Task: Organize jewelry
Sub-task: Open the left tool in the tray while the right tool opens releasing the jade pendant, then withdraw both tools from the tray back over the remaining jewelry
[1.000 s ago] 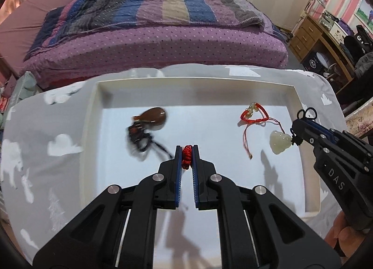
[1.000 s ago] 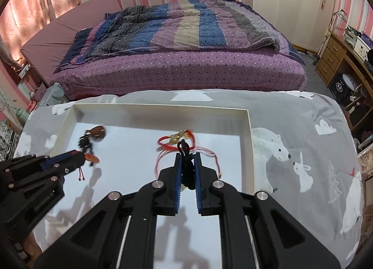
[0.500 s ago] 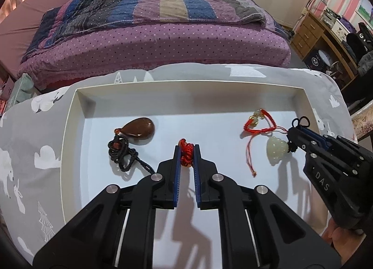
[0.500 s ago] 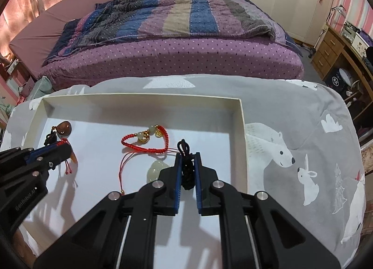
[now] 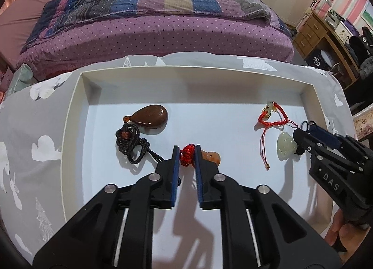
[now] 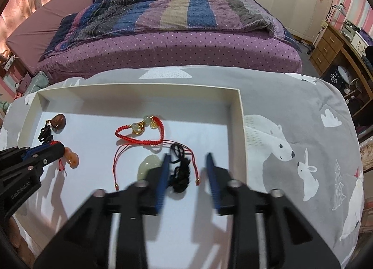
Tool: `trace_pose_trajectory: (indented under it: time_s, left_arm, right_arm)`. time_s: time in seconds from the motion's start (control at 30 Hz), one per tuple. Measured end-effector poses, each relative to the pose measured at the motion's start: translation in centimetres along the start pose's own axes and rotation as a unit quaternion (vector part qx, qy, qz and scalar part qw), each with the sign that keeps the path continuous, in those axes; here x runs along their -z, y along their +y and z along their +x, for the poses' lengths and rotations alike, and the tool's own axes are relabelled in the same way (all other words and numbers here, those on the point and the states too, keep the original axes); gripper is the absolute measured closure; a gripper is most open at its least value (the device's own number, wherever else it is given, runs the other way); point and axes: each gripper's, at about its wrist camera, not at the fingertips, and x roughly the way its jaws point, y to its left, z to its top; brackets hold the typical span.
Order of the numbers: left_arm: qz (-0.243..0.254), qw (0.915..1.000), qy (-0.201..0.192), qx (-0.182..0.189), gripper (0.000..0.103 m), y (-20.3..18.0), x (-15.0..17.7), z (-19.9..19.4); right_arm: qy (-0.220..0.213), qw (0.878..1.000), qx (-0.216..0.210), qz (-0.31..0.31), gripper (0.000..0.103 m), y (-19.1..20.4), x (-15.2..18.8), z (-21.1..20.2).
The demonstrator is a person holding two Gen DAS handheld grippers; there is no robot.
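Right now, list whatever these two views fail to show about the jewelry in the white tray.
- Orange carved pendant: left wrist view, partly behind a left gripper finger.
- Pale green jade pendant: right wrist view, lower part behind a motion-blurred right gripper finger.
- Black cord bundle: strands too blurred to trace.

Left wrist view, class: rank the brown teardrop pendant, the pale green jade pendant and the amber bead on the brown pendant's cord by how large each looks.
1. brown teardrop pendant, clearly largest.
2. pale green jade pendant, part hidden by the right gripper.
3. amber bead, tiny.
All lie at similar depth in the white tray.
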Motion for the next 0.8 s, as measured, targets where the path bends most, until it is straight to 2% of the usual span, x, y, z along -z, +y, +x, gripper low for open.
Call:
trace_pose_trajectory:
  time_s: [0.03,0.1,0.27,0.33,0.53,0.7,0.8]
  left_arm:
    - [-0.001,1.0000,-0.001,-0.002,0.076,0.0,0.0,-0.1]
    - [-0.005,1.0000,-0.005,-0.008,0.065,0.1,0.1,-0.4]
    - [-0.005,0.9997,-0.012,-0.023,0.054,0.2,0.5,-1.7]
    - [-0.007,0.9995,-0.014,-0.029,0.042,0.3,0.9,-2.5]
    - [-0.012,0.9981,-0.038,-0.048,0.031,0.9,2.4,-6.8]
    - [-0.014,0.9964,-0.063,-0.056,0.020,1.4,4.7,-11.3]
    - [-0.012,0.9955,-0.070,-0.063,0.015,1.8,6.7,-13.3]
  right_arm:
    - [-0.001,1.000,0.000,0.001,0.063,0.0,0.1,-0.1]
    - [-0.001,1.000,-0.003,0.003,0.061,-0.1,0.1,-0.3]
    - [-0.005,1.000,-0.006,0.006,0.057,-0.3,0.5,-1.1]
    - [-0.009,1.000,-0.007,0.005,0.056,-0.2,0.7,-2.0]
    - [-0.023,1.000,-0.004,0.001,0.055,0.7,1.7,-6.1]
    - [-0.041,0.999,-0.002,-0.003,0.045,1.4,3.4,-10.7]
    - [-0.045,0.999,0.000,-0.006,0.042,1.7,4.9,-13.1]
